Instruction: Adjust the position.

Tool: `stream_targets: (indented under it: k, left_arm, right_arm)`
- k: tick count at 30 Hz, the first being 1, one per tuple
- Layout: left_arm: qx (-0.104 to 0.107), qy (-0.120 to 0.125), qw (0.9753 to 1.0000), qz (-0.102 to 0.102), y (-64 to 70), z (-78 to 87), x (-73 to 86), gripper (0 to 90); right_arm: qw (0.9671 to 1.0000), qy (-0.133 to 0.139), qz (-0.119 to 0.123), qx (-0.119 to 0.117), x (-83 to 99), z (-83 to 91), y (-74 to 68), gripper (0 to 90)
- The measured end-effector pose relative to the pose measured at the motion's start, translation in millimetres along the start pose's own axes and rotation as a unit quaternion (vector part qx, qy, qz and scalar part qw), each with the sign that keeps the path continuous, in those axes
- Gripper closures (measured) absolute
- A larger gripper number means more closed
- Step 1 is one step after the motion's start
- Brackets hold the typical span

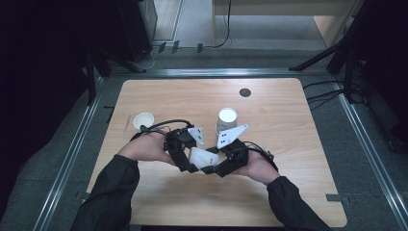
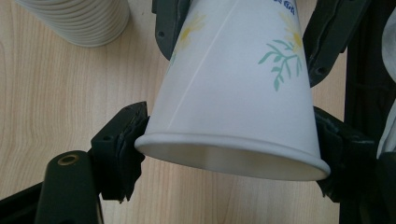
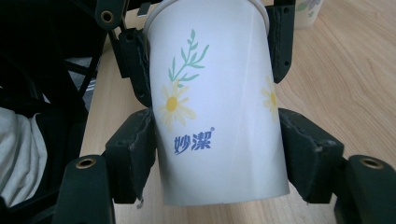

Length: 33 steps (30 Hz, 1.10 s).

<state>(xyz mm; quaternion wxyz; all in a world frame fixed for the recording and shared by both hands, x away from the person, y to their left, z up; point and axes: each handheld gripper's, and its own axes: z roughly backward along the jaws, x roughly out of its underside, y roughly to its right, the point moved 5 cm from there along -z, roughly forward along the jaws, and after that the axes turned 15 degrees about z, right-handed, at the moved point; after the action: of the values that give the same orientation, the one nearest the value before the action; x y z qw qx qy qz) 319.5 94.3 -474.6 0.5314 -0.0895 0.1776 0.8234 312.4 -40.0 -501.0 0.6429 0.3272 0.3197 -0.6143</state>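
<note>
Right now I have both grippers on one paper cup (image 1: 201,157), held just above the wooden surface (image 1: 288,192) near its front middle. The left gripper (image 1: 185,161) pinches the cup at its rim end; in the left gripper view its fingers (image 2: 122,140) press on either side of the cup (image 2: 233,93) just above the open mouth. The right gripper (image 1: 219,166) pinches the base end; in the right gripper view its fingers (image 3: 135,149) squeeze the printed wall of the cup (image 3: 215,107) beside the daisy print. A stack of cups (image 1: 226,120) stands just behind the grippers, and a single cup (image 1: 144,120) stands apart to the left.
</note>
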Motion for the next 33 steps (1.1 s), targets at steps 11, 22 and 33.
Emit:
stream_targets:
  k: [11, 22, 33]
  left_arm:
    - [-0.002, 0.041, 0.9991, 0.004, -3.0, 5.9, 1.2, 12.6]
    - [0.01, 0.099, 0.9947, 0.027, -10.2, 16.8, 13.2, 12.6]
    - [0.052, 0.159, 0.9841, 0.06, -10.8, 18.2, 25.8, 12.9]
  right_arm:
    - [0.9999, 0.006, 0.006, 0.012, -2.2, 9.5, 1.8, 32.8]
    - [0.9993, 0.029, -0.003, 0.025, -4.1, 23.5, 4.3, 32.7]
    - [0.9978, 0.052, 0.0, 0.04, -5.8, 38.6, 5.9, 32.7]
